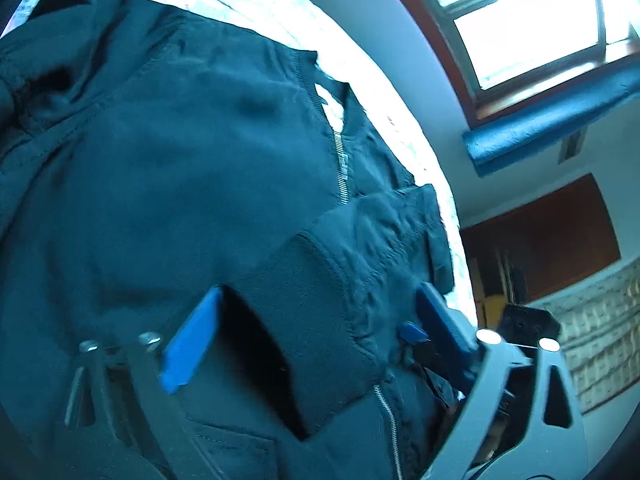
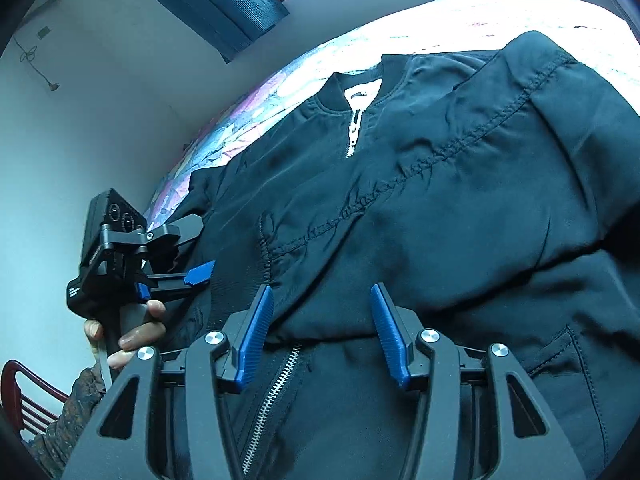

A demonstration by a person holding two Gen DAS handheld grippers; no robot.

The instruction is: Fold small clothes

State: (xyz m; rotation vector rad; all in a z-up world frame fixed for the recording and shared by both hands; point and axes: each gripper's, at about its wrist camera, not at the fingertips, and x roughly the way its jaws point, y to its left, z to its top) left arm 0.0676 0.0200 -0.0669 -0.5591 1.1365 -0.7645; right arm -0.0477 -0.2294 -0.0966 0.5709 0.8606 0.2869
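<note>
**A:** Looking at the sleeve stage here, pretty sure. Dark jacket (image 2: 400,208) spread front-up over the bright patterned bedcover (image 2: 248,96), filling most of both frames, collar toward the top of the right wrist view. One sleeve (image 2: 460,248) already lying across the chest, zipper (image 2: 276,392) running down toward bottom center.

**B:** Agreed, still mid-fold, nowhere near done. Guessing the other sleeve next, so needs a clean pinch on its ribbed cuff (image 1: 316,320) and a carry across the front.

**A:** Left gripper (image 1: 316,320) standing wide, cuff sitting between the pads, not pinched as far as visible. Right gripper (image 2: 320,328) about half spread over the folded sleeve, gripping nothing.

**B:** Only in the right view: collar, neck label, a hand (image 2: 128,332) on the left gripper's handle at lower left. Only in the left view: window (image 1: 532,24) at upper right, cuff close up.
</note>
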